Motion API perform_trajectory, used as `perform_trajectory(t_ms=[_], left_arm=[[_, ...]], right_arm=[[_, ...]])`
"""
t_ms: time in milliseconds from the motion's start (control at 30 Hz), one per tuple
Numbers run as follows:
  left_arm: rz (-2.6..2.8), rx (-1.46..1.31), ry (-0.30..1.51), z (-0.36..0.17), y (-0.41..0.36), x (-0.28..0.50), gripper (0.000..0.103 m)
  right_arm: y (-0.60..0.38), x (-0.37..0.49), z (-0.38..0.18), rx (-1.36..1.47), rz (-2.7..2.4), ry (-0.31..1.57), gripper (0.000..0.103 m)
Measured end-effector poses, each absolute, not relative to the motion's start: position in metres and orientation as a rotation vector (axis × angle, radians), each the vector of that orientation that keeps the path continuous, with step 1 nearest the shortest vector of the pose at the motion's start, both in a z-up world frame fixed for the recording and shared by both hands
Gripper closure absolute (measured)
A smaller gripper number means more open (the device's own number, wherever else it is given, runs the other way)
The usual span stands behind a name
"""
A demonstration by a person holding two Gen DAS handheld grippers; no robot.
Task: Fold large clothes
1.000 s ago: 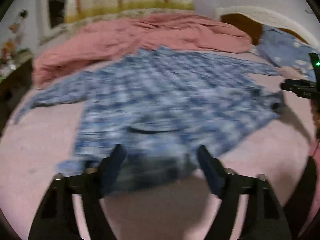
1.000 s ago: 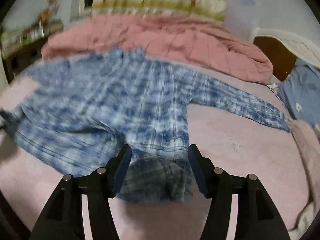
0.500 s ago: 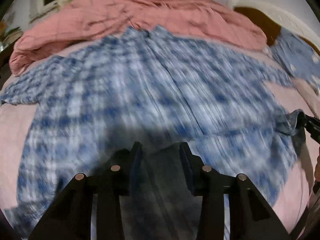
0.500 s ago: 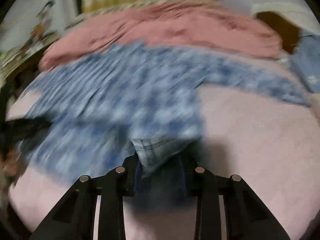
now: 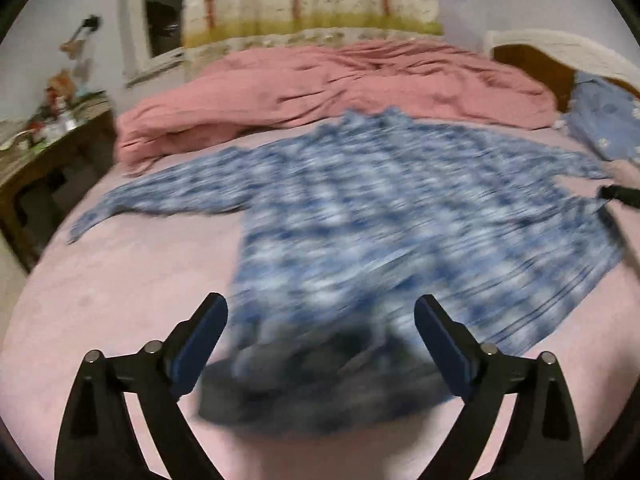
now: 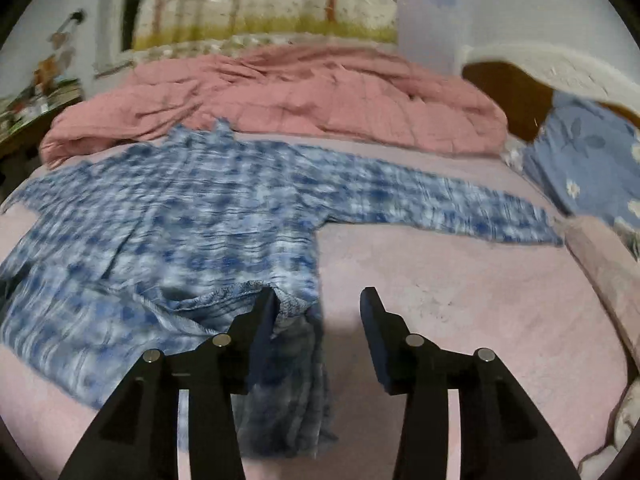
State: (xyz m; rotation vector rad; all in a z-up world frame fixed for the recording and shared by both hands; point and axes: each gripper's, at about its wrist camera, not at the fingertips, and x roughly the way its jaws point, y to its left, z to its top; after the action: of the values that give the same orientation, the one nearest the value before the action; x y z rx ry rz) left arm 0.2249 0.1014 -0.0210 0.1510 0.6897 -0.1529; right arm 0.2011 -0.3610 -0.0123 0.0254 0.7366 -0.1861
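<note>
Pink sheeting covers the bed [image 5: 120, 300] ahead of both my claws, with a rumpled rose quilt [image 5: 340, 84] heaped along the far side, a curtain [image 5: 312, 0] on the wall beyond it, a cluttered side table [image 5: 44, 148] far off to my left, and a blue flowered pillow [image 6: 588, 160] far off to my right.

On the sheet lies the plaid shirt [image 5: 380, 216], blue and white, spread out flat with its collar pointing away from me and one sleeve trailing out to each side. Its near hem is bunched and shadowed right between the fingers of my left claw [image 5: 320, 344], which stands wide apart and grips nothing. My right claw [image 6: 318, 320] is also parted and holds nothing; the hem's other corner lies crumpled just beside and under its left finger, with bare sheet under the right one.

I judge the cloth thin, light and limp. It will sag and drag rather than keep any shape, and a pinch on a single layer could let it slide out. It clings a little to the sheet, so lifting should beat sliding.

Best hold, I think: the two hem corners, one per claw, pinching the doubled seam where the fabric is thickest. The sleeves, lying well away from both claws, need folding inward first or they will dangle. Motion blur hides buttons and finer seams.
</note>
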Motion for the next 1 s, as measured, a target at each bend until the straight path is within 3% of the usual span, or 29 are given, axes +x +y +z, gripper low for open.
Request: perform_trajectory(t_ms=[133, 233, 367, 500, 533, 567, 600, 700, 867, 900, 933, 967, 1000], left_arm=[[-0.146, 0.028, 0.744, -0.035, 0.143, 0.221, 0.009], [-0.195, 0.052, 0.748, -0.042, 0.144, 0.214, 0.021], [-0.221, 0.091, 0.797, -0.055, 0.135, 0.223, 0.021], [-0.226, 0.097, 0.807, -0.059, 0.143, 0.23, 0.022], [-0.22, 0.088, 0.81, -0.06, 0.146, 0.232, 0.03], [-0.216, 0.076, 0.819, -0.061, 0.151, 0.235, 0.062], [-0.215, 0.06, 0.827, -0.061, 0.155, 0.239, 0.085], [-0.217, -0.014, 0.806, -0.057, 0.167, 0.253, 0.098], [-0.199, -0.11, 0.826, -0.058, 0.173, 0.28, 0.098], [-0.192, -0.114, 0.833, -0.06, 0.174, 0.283, 0.093], [-0.158, -0.117, 0.839, -0.062, 0.176, 0.287, 0.09], [-0.122, -0.122, 0.84, -0.065, 0.18, 0.29, 0.079], [-0.089, -0.121, 0.845, -0.068, 0.184, 0.291, 0.05]], right_arm=[[-0.387, 0.243, -0.031, 0.223, -0.082, 0.914, 0.058], [-0.403, 0.249, -0.042, 0.374, -0.063, 0.998, 0.058], [-0.383, 0.217, -0.021, 0.225, -0.121, 0.861, 0.057], [-0.378, 0.183, 0.009, 0.201, -0.064, 0.724, 0.041], [-0.38, 0.179, 0.013, 0.217, -0.035, 0.733, 0.041], [-0.382, 0.179, 0.017, 0.223, -0.024, 0.752, 0.041], [-0.382, 0.178, 0.018, 0.213, -0.021, 0.759, 0.042], [-0.368, 0.172, 0.014, 0.132, 0.022, 0.776, 0.041], [-0.357, 0.194, -0.035, 0.099, -0.039, 0.905, 0.041], [-0.361, 0.198, -0.045, 0.139, -0.055, 0.918, 0.042], [-0.365, 0.2, -0.053, 0.179, -0.054, 0.919, 0.054], [-0.368, 0.2, -0.056, 0.198, -0.054, 0.911, 0.066], [-0.373, 0.199, -0.058, 0.226, -0.065, 0.885, 0.087]])
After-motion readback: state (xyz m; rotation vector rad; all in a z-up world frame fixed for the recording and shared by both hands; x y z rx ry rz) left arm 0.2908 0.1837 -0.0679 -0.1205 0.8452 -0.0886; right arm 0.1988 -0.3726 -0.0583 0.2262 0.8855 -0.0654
